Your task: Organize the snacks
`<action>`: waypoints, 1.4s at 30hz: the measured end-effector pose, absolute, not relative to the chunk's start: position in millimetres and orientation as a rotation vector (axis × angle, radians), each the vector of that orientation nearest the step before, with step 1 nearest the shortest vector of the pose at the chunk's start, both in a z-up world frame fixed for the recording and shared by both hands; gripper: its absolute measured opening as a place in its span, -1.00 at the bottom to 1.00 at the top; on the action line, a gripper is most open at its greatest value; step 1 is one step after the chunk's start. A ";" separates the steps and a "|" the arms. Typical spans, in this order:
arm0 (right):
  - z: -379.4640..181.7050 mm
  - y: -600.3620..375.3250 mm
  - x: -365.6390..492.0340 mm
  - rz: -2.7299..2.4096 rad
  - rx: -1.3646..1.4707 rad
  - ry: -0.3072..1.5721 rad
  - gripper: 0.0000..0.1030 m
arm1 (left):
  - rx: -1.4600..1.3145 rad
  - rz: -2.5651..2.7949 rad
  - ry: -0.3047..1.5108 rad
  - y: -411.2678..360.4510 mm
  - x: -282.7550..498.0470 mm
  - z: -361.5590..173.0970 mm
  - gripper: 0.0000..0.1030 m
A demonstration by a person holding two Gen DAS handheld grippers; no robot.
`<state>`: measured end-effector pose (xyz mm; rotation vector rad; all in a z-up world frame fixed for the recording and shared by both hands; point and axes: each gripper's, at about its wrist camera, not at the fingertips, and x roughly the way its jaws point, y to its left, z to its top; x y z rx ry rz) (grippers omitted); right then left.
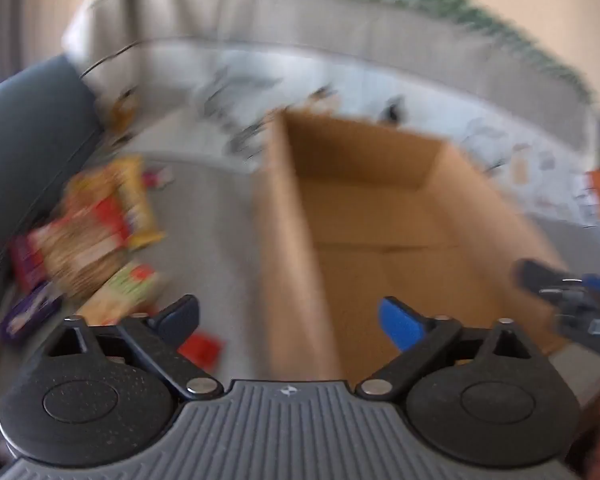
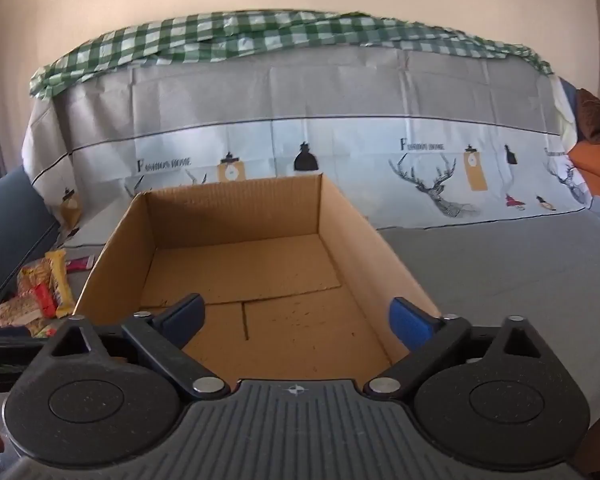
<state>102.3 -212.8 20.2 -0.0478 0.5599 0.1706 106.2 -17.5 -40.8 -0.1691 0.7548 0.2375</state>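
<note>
An open, empty cardboard box (image 2: 236, 264) stands on the grey surface; it also shows in the blurred left wrist view (image 1: 380, 240). A pile of snack packets (image 1: 100, 240) in yellow, red, green and purple lies left of the box; it shows in the right wrist view (image 2: 40, 296) too. My left gripper (image 1: 290, 322) is open and empty, over the box's left wall near its front. My right gripper (image 2: 296, 320) is open and empty, over the box's front part. The right gripper also shows in the left wrist view (image 1: 572, 296).
A dark blue cushion (image 1: 28, 140) lies left of the snacks. A small red packet (image 1: 200, 346) lies near the box's front left. A sofa back under a printed grey cloth (image 2: 300, 100) and a green checked cloth (image 2: 260, 36) rises behind. Orange cushion (image 2: 596, 176) at right.
</note>
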 end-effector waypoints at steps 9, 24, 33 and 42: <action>18.3 -207.1 104.1 0.184 -0.088 0.605 0.82 | -0.146 0.291 0.751 -15.7 102.8 -33.7 0.89; 16.4 -204.4 103.1 0.194 -0.098 0.628 0.83 | -0.276 0.082 0.684 22.4 79.7 -23.9 0.96; 14.7 -201.5 104.3 0.187 -0.110 0.633 0.82 | -0.279 0.055 0.677 0.8 83.5 -12.3 0.96; 13.5 -200.8 105.6 0.157 -0.111 0.638 0.80 | -0.347 -0.096 0.769 -7.5 90.3 -24.2 0.95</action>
